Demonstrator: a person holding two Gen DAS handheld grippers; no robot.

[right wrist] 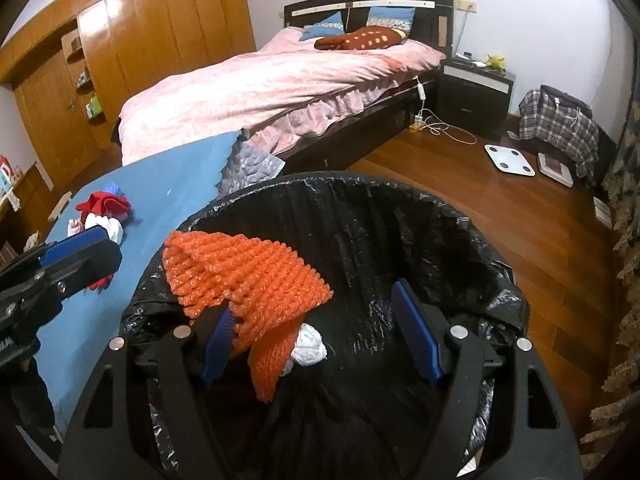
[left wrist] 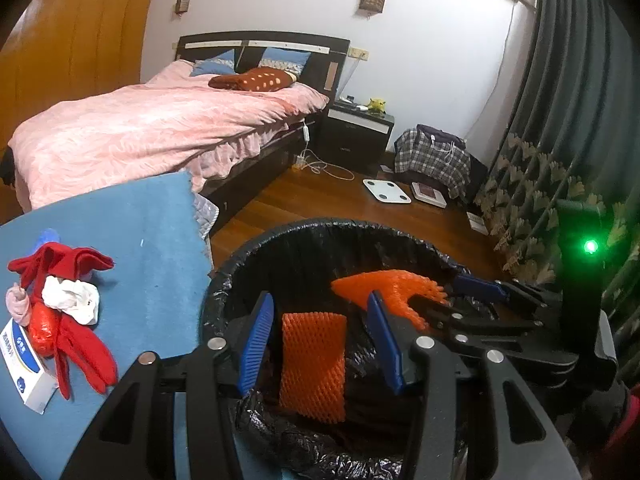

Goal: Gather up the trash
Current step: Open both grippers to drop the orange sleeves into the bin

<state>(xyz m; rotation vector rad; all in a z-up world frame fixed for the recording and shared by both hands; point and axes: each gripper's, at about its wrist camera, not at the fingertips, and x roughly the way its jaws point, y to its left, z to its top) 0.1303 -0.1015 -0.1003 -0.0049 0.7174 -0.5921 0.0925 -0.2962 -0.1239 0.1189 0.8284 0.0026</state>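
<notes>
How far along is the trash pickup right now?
Done: one orange foam net and a white wad lie in the black-lined bin. In hand: the open right claw is dropping another net. Left: the red-and-white scraps and box on the blue surface.

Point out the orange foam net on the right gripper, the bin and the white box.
orange foam net (right wrist: 248,272), right wrist view, ribbed top.
bin (right wrist: 400,192), right wrist view, far rim.
white box (left wrist: 24,372), left wrist view, top face.

Bedroom in a home, big bed (right wrist: 280,80) with pink cover at 12 o'clock, brown closet doors (right wrist: 132,52) at 10 o'clock, small black night table (right wrist: 476,88) at 2 o'clock, shiny wood floor (right wrist: 520,216)
</notes>
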